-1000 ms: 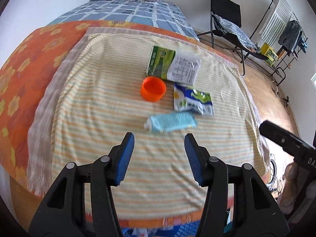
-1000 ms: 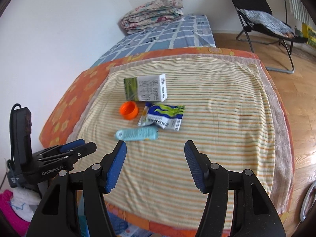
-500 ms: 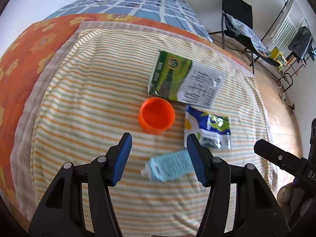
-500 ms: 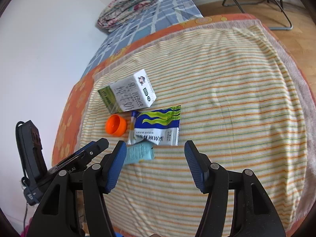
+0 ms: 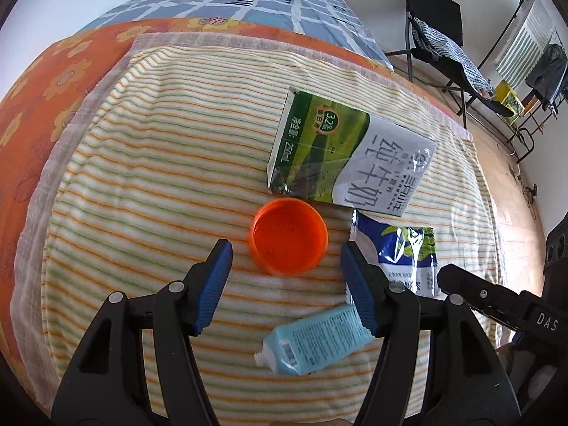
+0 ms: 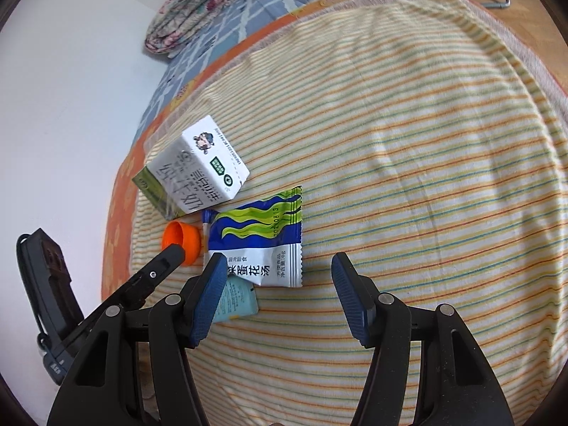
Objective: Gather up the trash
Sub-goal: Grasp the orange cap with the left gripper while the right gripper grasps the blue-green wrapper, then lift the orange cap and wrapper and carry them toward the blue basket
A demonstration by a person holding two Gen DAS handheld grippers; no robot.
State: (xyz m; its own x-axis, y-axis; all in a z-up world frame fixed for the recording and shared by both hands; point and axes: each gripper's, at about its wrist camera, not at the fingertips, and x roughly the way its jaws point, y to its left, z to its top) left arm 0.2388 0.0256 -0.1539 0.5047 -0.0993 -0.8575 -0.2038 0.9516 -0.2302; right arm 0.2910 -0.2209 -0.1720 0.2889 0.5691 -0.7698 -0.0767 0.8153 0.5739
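While the round orange plastic cap (image 5: 288, 236) lies open side up on the striped yellow-and-orange towel (image 5: 159, 149), the left claw (image 5: 285, 285) hovers right over its near edge, blue-padded fingers (image 5: 214, 284) spread wide with nothing between them but the cap's rim ahead. Just behind the cap lies the green-and-white milk carton (image 5: 349, 163), flat on its side, its near edge almost touching the cap. To the right of the cap sits the blue-and-white foil sachet (image 5: 401, 252), partly hidden by the left claw's right finger. Nearest of all, the pale blue squeeze tube (image 5: 312, 340) lies slanted, its nozzle end pointing left and its far end tucked behind that same finger.

Over in the right wrist view, the right claw (image 6: 280, 293) is released too, fingers wide apart, poised above the near edge of the sachet (image 6: 262, 238); the tube (image 6: 236, 300) peeks out beside its left finger. The carton (image 6: 198, 170) and cap (image 6: 181, 239) lie further left, with the left claw's dark tip reaching in over the cap. Under the towel spreads an orange flowered bedspread (image 5: 42, 85), with a blue checked sheet (image 5: 227, 3) beyond. A black folding chair (image 5: 436, 35) stands on the wooden floor (image 5: 511, 177).
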